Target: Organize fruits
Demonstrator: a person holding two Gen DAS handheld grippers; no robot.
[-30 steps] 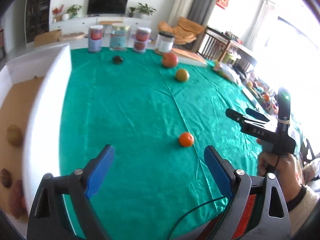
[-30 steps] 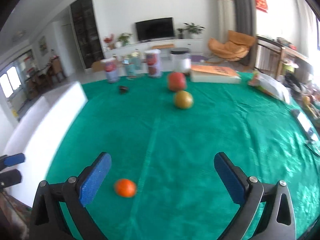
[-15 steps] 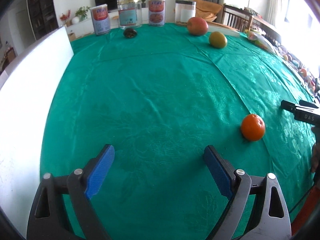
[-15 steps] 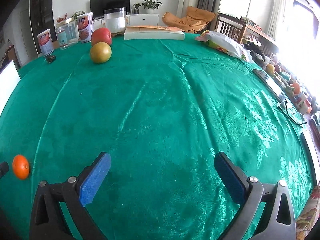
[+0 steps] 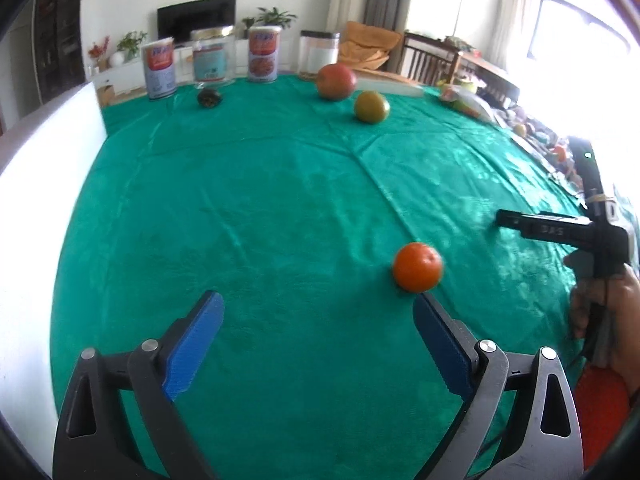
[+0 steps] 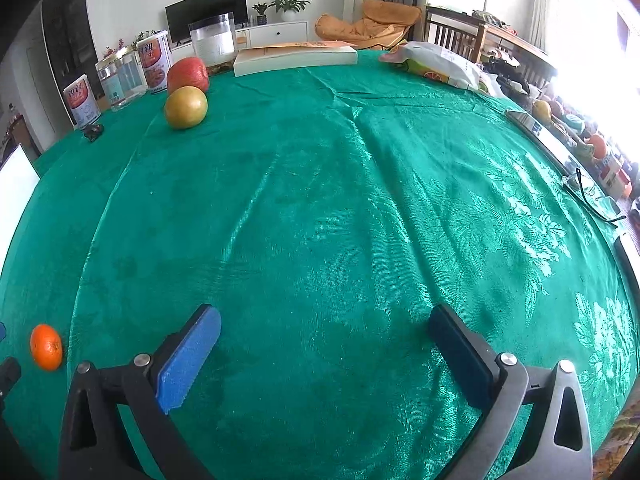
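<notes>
Both tools wide open and empty: left tool [image 5: 316, 312] beside orange [image 5: 417, 267], right tool [image 6: 324, 324] over cloth.

White box [image 5: 48, 184] cut off at left edge.

1. The left wrist view looks forward and down along its own jaws, low over the green-clothed desk [image 5: 260, 208], facing the far jars and television.
2. The right wrist view sits just as low, further right, and faces the same way.
3. Both share the small orange [image 5: 418, 267], the yellow-green fruit [image 5: 371, 107] and the red fruit [image 5: 336, 81].
</notes>
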